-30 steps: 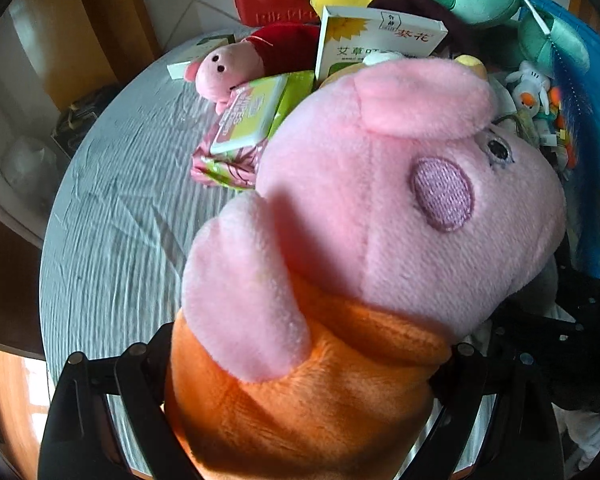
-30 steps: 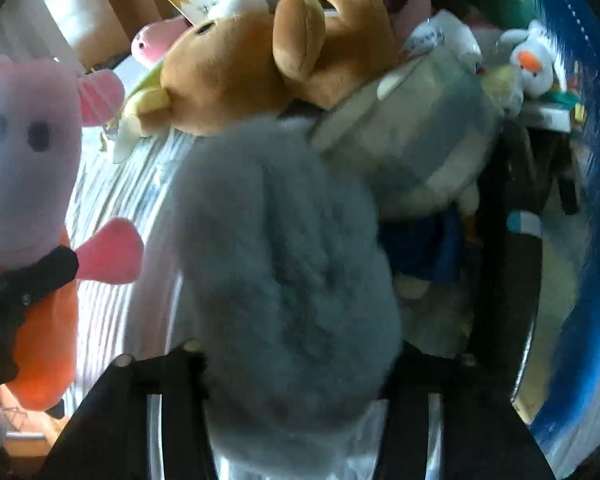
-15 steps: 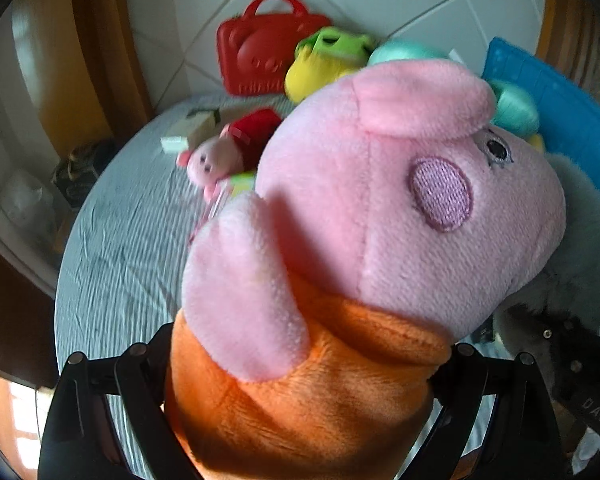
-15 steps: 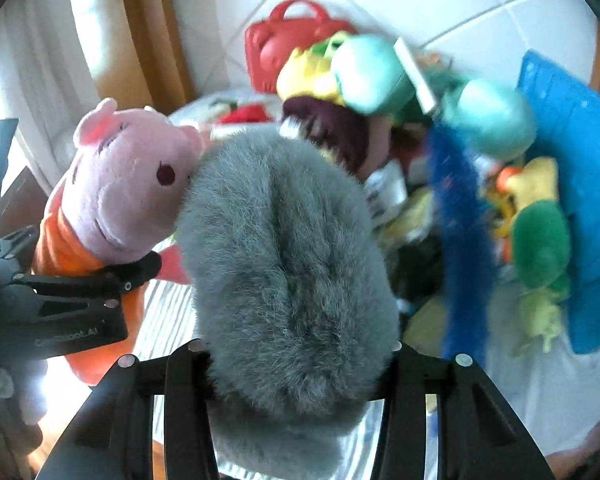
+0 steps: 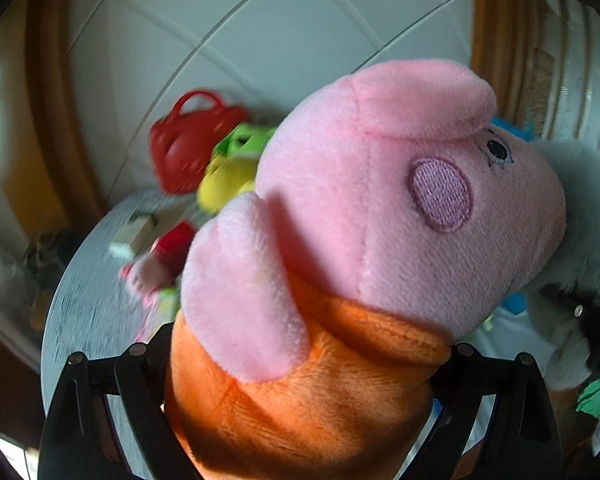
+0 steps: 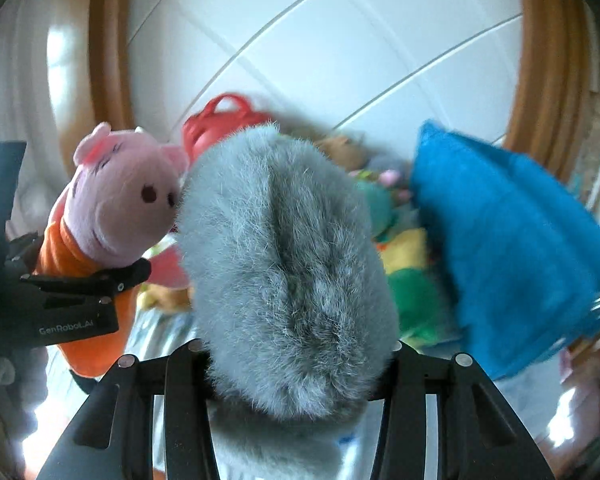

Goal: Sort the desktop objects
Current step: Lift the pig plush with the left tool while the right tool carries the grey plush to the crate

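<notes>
Pink pig plush (image 5: pixel 380 240) in an orange top sits clamped at the body in your left gripper (image 5: pixel 300 392), lifted above the grey table (image 5: pixel 84 280). Your right gripper (image 6: pixel 296 364) is closed on a grey furry plush (image 6: pixel 284 264), also held aloft. Pig snout touches the grey fur. Behind: red toy handbag (image 5: pixel 188 148), yellow-green plush (image 5: pixel 232 168), blue cloth (image 6: pixel 512 248). Background blurred.
</notes>
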`<action>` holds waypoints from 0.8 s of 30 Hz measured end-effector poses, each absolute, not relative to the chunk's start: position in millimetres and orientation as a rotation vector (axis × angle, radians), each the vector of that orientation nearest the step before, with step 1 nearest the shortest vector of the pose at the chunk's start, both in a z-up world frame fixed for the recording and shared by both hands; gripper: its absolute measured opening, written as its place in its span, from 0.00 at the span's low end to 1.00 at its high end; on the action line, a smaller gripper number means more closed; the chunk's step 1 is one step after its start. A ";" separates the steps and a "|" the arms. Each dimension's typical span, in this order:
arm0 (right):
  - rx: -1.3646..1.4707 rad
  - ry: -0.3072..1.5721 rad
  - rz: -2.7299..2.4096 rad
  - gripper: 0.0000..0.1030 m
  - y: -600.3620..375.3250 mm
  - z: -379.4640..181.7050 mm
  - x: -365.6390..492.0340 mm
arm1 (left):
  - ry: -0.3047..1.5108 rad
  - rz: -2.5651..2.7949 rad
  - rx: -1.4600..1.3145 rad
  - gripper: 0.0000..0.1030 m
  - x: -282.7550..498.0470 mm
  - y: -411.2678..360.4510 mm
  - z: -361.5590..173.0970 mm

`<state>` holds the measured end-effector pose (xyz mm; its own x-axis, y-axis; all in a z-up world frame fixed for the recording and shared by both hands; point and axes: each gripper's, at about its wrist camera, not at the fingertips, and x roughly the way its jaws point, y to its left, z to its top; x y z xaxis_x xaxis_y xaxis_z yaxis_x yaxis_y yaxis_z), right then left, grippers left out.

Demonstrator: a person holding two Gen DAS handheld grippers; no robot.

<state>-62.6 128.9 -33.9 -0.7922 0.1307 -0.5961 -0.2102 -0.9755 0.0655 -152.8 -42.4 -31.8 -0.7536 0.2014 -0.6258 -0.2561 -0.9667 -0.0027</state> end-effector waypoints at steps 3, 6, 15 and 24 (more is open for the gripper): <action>-0.831 0.186 2.790 0.42 171.6 -15.2 -44.7 | 0.134 2.724 -0.870 0.90 -155.4 -0.6 -9.7; -0.756 0.180 2.800 0.42 226.1 0.7 -28.1 | 0.141 2.705 -0.818 0.90 -167.4 59.8 12.9; -0.710 0.009 2.770 0.42 428.7 61.2 -1.2 | 0.210 2.620 -0.809 0.90 -223.4 264.9 65.5; -1.100 0.085 2.652 0.42 601.1 24.7 -46.3 | 0.257 2.501 -0.987 0.90 -293.3 450.2 75.8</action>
<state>-46.3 601.1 24.7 -0.6759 0.2230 -0.7024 -0.2673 -0.9624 -0.0483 -293.3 450.2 75.8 -0.6502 0.3285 -0.6851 -0.4609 -0.8874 0.0119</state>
